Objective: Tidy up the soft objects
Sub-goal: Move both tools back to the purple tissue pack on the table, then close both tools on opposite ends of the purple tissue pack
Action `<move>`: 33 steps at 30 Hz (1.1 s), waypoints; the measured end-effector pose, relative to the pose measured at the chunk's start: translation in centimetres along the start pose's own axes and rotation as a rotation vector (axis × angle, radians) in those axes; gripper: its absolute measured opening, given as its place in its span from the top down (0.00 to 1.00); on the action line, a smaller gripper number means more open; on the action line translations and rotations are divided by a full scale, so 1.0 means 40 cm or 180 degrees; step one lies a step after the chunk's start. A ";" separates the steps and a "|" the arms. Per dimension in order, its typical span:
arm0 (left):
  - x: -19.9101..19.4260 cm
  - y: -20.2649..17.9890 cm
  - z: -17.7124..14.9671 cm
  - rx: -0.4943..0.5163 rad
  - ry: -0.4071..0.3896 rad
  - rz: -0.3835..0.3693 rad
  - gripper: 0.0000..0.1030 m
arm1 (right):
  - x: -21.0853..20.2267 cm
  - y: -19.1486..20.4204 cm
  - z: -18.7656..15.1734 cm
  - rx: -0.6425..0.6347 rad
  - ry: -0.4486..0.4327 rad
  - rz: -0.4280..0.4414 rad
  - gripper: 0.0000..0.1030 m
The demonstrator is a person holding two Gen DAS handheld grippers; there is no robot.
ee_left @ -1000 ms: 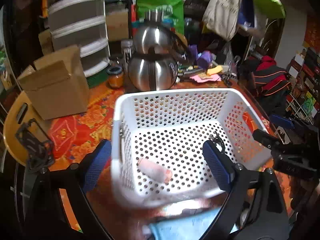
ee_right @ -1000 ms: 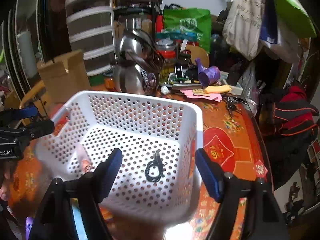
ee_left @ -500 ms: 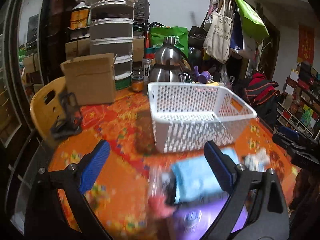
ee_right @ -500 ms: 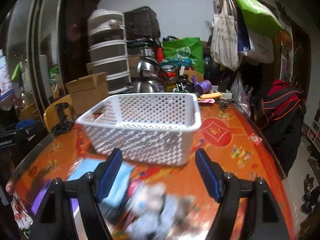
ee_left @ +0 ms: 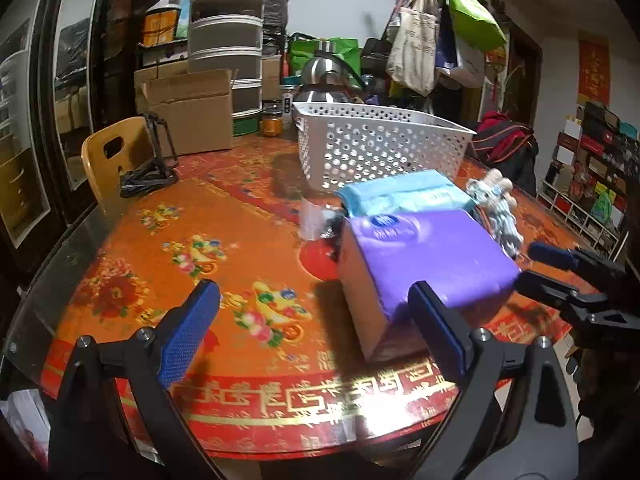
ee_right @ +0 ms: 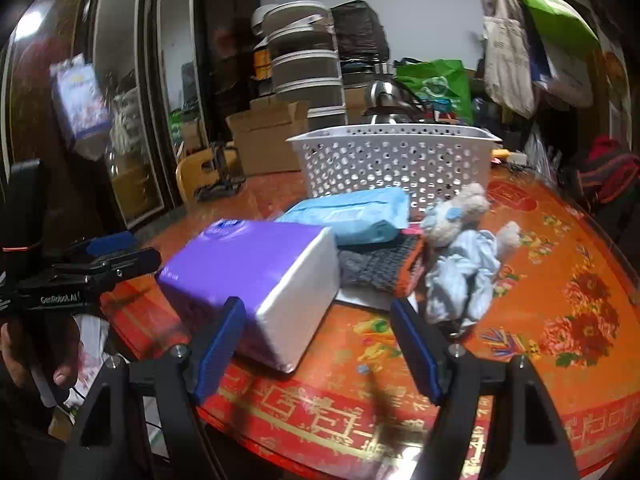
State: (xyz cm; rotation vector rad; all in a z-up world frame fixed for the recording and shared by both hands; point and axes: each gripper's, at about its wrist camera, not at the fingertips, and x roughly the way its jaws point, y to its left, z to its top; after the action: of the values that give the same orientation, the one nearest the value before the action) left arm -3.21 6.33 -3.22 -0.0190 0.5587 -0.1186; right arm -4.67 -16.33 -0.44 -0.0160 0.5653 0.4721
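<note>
A purple tissue pack (ee_left: 424, 256) lies near the table's front edge, also in the right wrist view (ee_right: 256, 264). Behind it lie a light blue soft pack (ee_left: 404, 196) (ee_right: 356, 212), a grey knitted piece (ee_right: 376, 264) and a small plush toy in pale blue cloth (ee_right: 460, 252) (ee_left: 496, 208). A white perforated basket (ee_left: 376, 140) (ee_right: 396, 160) stands further back. My left gripper (ee_left: 316, 332) is open and empty, low before the purple pack. My right gripper (ee_right: 320, 348) is open and empty, just in front of the purple pack's white end.
The round table (ee_left: 180, 248) has a red and orange patterned cover. A cardboard box (ee_left: 192, 108), a steel kettle (ee_left: 324, 76), stacked grey drawers (ee_left: 228, 36) and a jar (ee_left: 270, 124) stand at the back. A yellow chair (ee_left: 112, 160) is at the left.
Both grippers have pulled back from over the basket and dropped low to the table's front edge. The soft things now lie between the grippers and the basket.
</note>
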 end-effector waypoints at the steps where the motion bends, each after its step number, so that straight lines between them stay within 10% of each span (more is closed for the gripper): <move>1: -0.002 -0.009 -0.012 0.0042 -0.0024 0.0003 0.09 | 0.002 0.004 0.001 -0.0026 -0.0005 0.0015 0.27; 10: 0.038 -0.064 -0.038 0.0152 0.0003 -0.0278 0.11 | 0.037 0.024 -0.005 -0.0128 0.0079 0.0263 0.44; 16: 0.067 -0.099 -0.028 0.0164 0.0079 -0.0530 0.31 | 0.054 0.031 -0.009 -0.0210 0.0146 0.0465 0.59; 33: 0.062 -0.096 -0.016 0.0123 0.0190 -0.0795 0.59 | 0.061 0.014 -0.001 -0.0222 0.0198 0.0491 0.65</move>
State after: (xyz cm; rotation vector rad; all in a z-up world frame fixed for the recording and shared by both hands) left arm -1.86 2.25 -4.87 -0.0478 0.6121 -0.3741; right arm -3.13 -14.82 -1.68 -0.0542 0.6136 0.6431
